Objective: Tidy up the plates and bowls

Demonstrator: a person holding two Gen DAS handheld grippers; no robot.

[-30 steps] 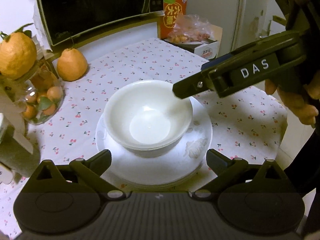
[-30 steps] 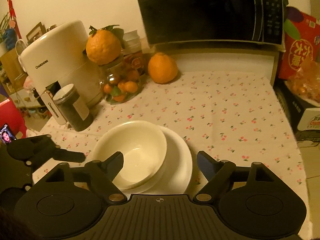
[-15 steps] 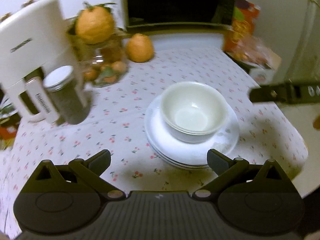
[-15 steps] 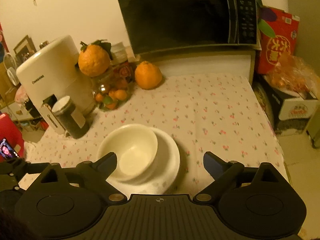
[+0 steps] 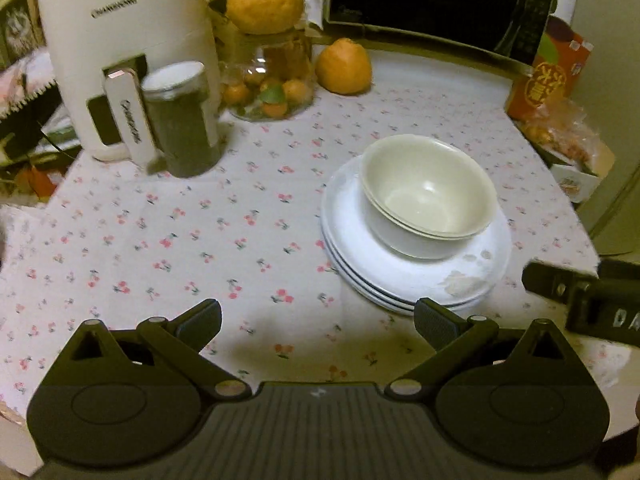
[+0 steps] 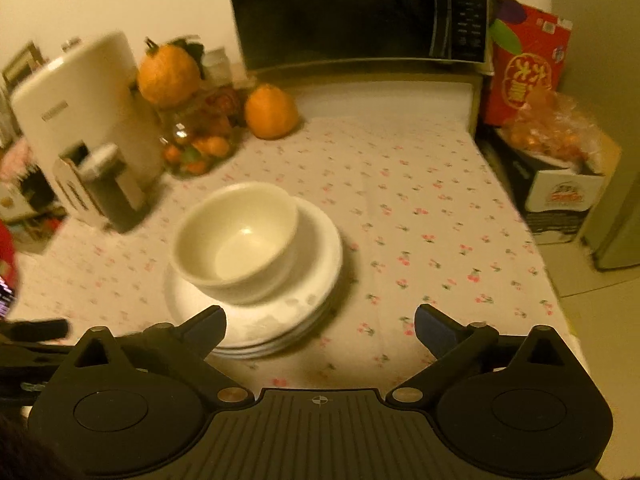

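Two cream bowls [image 5: 428, 196] sit nested on a stack of white plates [image 5: 400, 276] on the flowered tablecloth. My left gripper [image 5: 318, 320] is open and empty, hovering short of the stack, which lies ahead to its right. In the right wrist view, the bowls [image 6: 236, 240] and plates [image 6: 312, 264] lie ahead to the left. My right gripper [image 6: 320, 324] has its jaws opening wide with nothing between them. One of its fingers [image 5: 560, 288] shows at the right edge of the left wrist view, apart from the plates.
At the back left stand a white appliance [image 5: 120, 60], a dark jar [image 5: 180, 120] and a glass jar of small oranges [image 5: 272, 80]. An orange [image 5: 344, 66], a microwave [image 5: 432, 0] and a red box [image 5: 548, 80] line the back. The table edge [image 6: 560, 312] runs along the right.
The right gripper's finger has left the bowl's rim and drawn back, and its jaws have widened. The left gripper rolled and pulled away, so the stack now sits to its right.
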